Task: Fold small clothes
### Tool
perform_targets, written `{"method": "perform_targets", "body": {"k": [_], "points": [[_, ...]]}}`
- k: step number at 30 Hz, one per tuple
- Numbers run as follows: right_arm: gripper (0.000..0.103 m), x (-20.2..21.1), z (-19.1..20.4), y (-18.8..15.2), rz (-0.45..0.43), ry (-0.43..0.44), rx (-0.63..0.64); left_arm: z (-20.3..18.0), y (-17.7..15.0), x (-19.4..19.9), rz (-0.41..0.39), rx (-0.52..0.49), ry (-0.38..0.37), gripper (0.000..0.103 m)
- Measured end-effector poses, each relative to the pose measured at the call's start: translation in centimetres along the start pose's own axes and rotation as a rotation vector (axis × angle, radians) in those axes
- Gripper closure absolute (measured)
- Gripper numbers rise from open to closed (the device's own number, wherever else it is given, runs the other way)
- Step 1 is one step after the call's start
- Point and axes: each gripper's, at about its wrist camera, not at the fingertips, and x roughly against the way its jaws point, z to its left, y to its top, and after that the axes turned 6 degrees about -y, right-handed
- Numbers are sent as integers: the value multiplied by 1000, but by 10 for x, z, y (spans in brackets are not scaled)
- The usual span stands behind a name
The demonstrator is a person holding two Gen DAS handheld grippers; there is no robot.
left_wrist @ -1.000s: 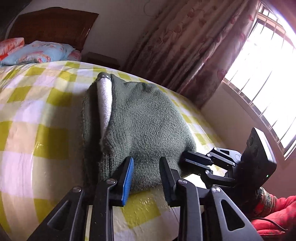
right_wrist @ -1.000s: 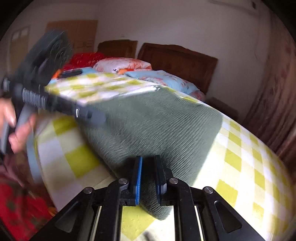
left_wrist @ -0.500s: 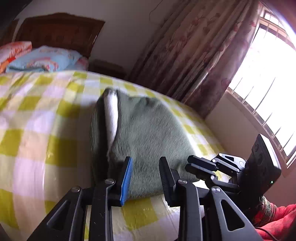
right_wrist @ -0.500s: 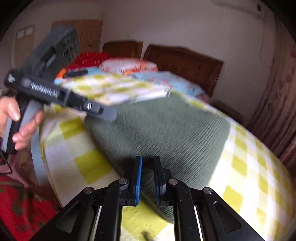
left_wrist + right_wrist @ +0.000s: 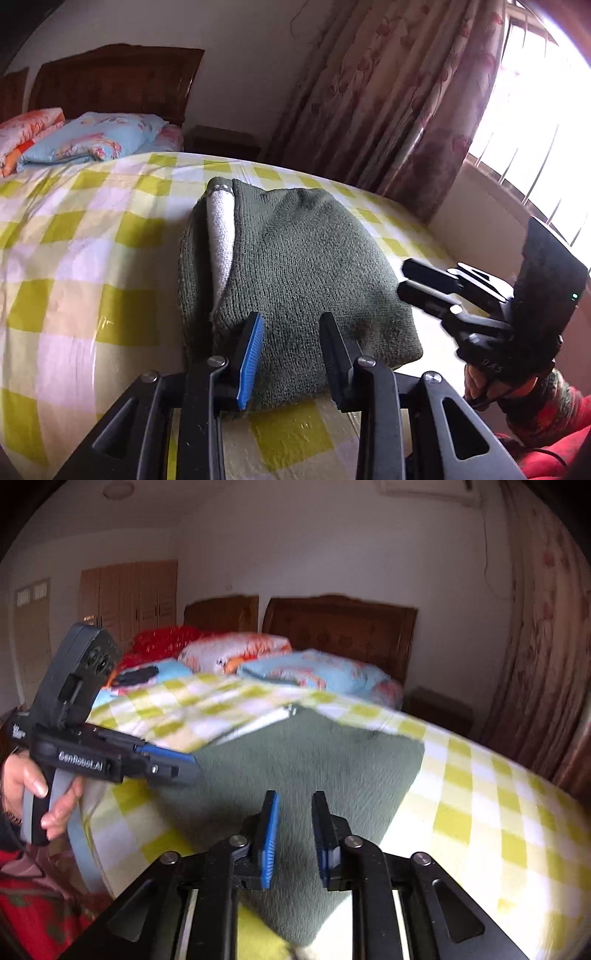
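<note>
1. Two grippers are in my views; both hang over the near edge of the bed (image 5: 74,266).
2. My left gripper (image 5: 291,354) has a narrow gap between its fingers; nothing is pinched in them; I see the sweater (image 5: 303,266) just past the tips.
3. My right gripper (image 5: 293,834) also has a small gap; its blue pads (image 5: 269,842) hold nothing; the green knit shows behind them.
4. I see the sweater folded flat on the yellow and white checked sheet; a white lining (image 5: 221,236) peeks out along its left fold.
5. I see a hand (image 5: 33,797) holding the left gripper's handle in the right view.
6. Pillows (image 5: 92,140) lie at the far end by the headboard (image 5: 110,81); curtains (image 5: 388,103) hang by the window (image 5: 535,92).
</note>
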Motion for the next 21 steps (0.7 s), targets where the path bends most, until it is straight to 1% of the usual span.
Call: {"method": "perform_targets", "body": {"k": [1, 2, 3, 5, 6, 7, 8, 10, 11, 12, 13, 14, 15, 16, 18, 19, 20, 21], "points": [[84, -14, 0, -5, 51, 3, -2, -2, -1, -4, 13, -13, 19, 71], [82, -27, 1, -12, 96, 11, 9, -4, -2, -6, 20, -21, 29, 71], [82, -26, 3, -13, 62, 5, 17, -6, -2, -7, 22, -30, 42, 71], [67, -25, 2, -4, 83, 18, 5, -9, -1, -5, 17, -51, 57, 71], [71, -23, 1, 1, 71, 25, 9, -10, 0, -5, 14, -55, 59, 71], [73, -20, 0, 6, 47, 20, 20, -11, 1, -5, 11, -54, 60, 71], [73, -20, -2, 12, 22, -2, 31, -11, 2, -6, 11, -52, 60, 71], [73, -29, -12, 19, 18, -18, 13, -10, 1, -10, 18, -55, 65, 71], [73, -38, -17, 20, 25, -18, 2, -9, 1, -11, 18, -56, 66, 71], [67, -50, -23, 18, 50, -19, -2, -8, 0, -11, 16, -58, 63, 71], [64, -66, -30, 13, 103, 14, -16, -7, -1, -11, 18, -61, 61, 71], [66, -67, -35, 13, 80, 37, -33, -6, -1, -11, 21, -61, 59, 71], [82, -66, -38, 16, 76, 44, -42, -5, -1, -9, 25, -59, 52, 71], [94, -65, -41, 21, 90, 51, -53, -5, -1, -9, 25, -57, 48, 71], [96, -62, -45, 30, 63, 42, -62, -3, -2, -9, 22, -46, 39, 71], [93, -63, -50, 35, 42, 35, -78, -3, -2, -10, 19, -41, 40, 71], [88, -69, -59, 37, 38, 40, -115, -4, -2, -10, 17, -41, 43, 71], [88, -78, -66, 36, 63, 51, -156, -5, -3, -11, 17, -49, 49, 71]]}}
